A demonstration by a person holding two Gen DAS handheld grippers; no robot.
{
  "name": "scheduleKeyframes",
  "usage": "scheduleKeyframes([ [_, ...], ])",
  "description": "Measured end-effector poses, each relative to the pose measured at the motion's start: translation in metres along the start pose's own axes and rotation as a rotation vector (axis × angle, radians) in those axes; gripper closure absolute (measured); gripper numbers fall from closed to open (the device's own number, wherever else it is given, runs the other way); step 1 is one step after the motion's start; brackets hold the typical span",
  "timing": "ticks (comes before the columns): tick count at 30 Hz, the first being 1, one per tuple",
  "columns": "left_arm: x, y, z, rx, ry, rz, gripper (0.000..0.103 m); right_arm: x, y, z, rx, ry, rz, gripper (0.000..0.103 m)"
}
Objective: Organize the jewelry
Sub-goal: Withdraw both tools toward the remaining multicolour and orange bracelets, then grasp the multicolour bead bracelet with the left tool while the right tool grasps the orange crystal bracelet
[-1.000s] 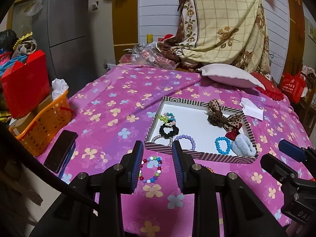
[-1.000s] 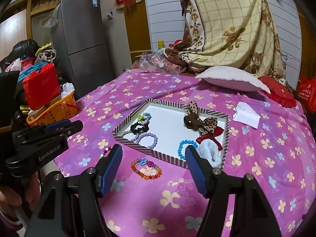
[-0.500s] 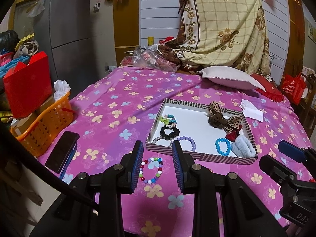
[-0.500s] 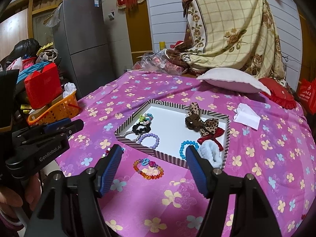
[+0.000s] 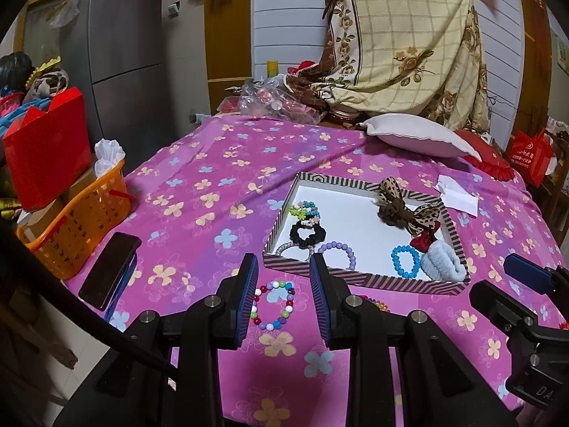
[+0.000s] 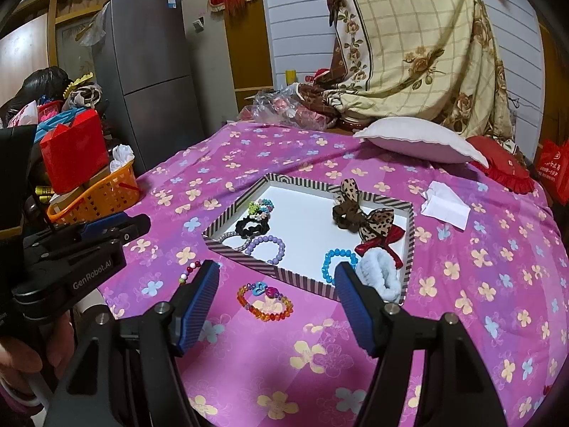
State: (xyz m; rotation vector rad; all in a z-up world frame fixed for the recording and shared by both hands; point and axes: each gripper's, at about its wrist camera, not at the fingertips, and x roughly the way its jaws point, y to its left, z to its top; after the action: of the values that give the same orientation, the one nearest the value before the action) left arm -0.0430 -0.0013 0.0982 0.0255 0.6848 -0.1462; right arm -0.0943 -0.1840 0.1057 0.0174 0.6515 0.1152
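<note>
- My left gripper (image 5: 283,286) has edged back from the tray (image 5: 366,278); jaws parted, empty.
- The bead bracelet (image 5: 273,306) lies between its fingers, just before the tray.
- My right gripper (image 6: 275,293), wide open, frames the orange bracelet (image 6: 265,302).

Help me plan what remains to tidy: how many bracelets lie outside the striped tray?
2. A multicolored bead bracelet lies on the cloth between the left gripper fingers, and an orange-and-purple one sits before the tray, between the right gripper fingers. Others could be hidden.
</note>
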Motion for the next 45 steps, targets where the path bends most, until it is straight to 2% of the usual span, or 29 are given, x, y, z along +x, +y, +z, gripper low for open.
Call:
scheduleKeyframes([
  [11,0.021,0.004,-0.006,-0.017,0.054,-0.011,0.071,0.02,-0.002,-0.007,-0.001,0.044,0.007,0.032],
  [22,0.07,0.054,-0.01,-0.14,0.205,-0.087,0.071,0.087,-0.008,-0.032,0.001,0.17,0.042,0.033],
  [28,0.105,0.072,-0.022,-0.204,0.304,-0.111,0.07,0.131,-0.005,-0.046,-0.028,0.244,0.035,0.039],
  [35,0.136,0.068,-0.035,-0.205,0.393,-0.125,0.069,0.162,-0.012,-0.055,-0.05,0.303,0.01,0.048],
  [38,0.144,0.066,-0.039,-0.199,0.41,-0.114,0.069,0.17,-0.01,-0.057,-0.07,0.317,0.008,0.053],
  [45,0.152,0.062,-0.042,-0.175,0.411,-0.067,0.069,0.176,-0.005,-0.056,-0.127,0.319,-0.023,0.057],
])
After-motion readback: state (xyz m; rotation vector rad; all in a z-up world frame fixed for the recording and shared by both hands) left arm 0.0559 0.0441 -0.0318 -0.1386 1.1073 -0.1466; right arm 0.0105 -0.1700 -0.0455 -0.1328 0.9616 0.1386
